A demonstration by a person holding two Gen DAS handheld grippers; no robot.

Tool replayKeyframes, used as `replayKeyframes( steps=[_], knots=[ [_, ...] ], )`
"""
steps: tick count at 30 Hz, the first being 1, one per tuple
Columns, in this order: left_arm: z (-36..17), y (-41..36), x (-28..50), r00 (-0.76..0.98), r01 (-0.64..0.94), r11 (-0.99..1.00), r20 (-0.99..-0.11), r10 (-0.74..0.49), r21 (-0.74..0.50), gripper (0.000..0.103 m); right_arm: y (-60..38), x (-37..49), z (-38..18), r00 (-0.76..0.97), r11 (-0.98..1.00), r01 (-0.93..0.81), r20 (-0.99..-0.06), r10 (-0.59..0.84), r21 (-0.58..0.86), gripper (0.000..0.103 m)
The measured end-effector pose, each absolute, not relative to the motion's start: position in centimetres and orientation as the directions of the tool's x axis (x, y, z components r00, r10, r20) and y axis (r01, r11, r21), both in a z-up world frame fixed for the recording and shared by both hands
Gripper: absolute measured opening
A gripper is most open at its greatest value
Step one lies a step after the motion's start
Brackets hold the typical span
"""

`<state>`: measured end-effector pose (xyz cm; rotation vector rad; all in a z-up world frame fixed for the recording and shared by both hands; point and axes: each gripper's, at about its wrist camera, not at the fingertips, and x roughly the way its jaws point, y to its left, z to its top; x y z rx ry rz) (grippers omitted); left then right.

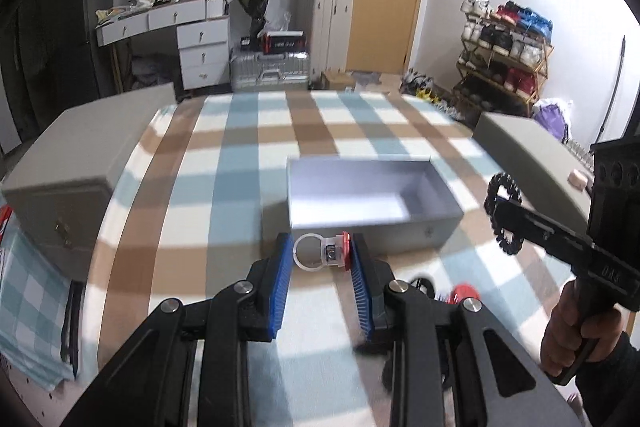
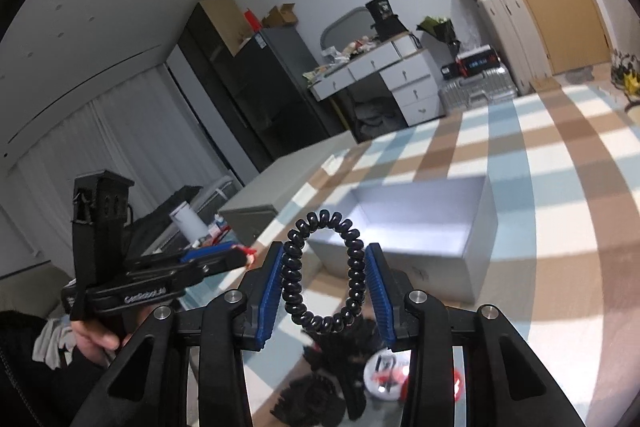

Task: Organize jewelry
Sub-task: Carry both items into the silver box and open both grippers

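Item 1. Left gripper (image 1: 320,254): blue ribbed pads clamped on a clear plastic ring (image 1: 319,251) with a red-backed setting, held crosswise between the fingertips, band toward the left pad and setting against the right. Held just short of the near wall of the tray, apparently so it could be carried over the rim and dropped in.

Item 2. Right gripper (image 2: 325,273): closed on a black spiral coil bracelet (image 2: 322,267), the loop standing upright between the pads and rising above the fingertips. The grip across its sides kept the springy loop from flopping. In the left view it hung in the air right of the tray, clear of the bed.

Item 3. Open grey-white box tray (image 1: 424,233): resting on the checked blanket (image 1: 224,163), interior bare as far as could be seen; judged the destination for both pieces.

Item 4. Remaining pile (image 2: 340,371): dark items and a red-and-white piece on the blanket beneath the right gripper, too blurred to name.

Item 5. Grey lidded boxes (image 1: 80,163) flanked the blanket, well apart from the tray.
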<state>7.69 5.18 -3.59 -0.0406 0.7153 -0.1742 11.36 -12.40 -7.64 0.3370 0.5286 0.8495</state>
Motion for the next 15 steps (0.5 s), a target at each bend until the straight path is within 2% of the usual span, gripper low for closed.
replayKeyframes(
  steps=[8, 15],
  knots=[
    [-4.0, 3.7, 12.9, 0.715, 0.210, 0.970, -0.658, -0.237, -0.122, 0.023, -11.4, 15.2, -5.8, 0.541, 0.646, -0.631, -0.353, 0.763, 0.430, 0.039],
    [-6.2, 3.1, 17.0, 0.620, 0.246, 0.935, -0.700, -0.354, -0.255, 0.023, -9.7, 19.5, -7.0, 0.508, 0.678, -0.608, -0.455, 0.732, 0.412, 0.039]
  ],
)
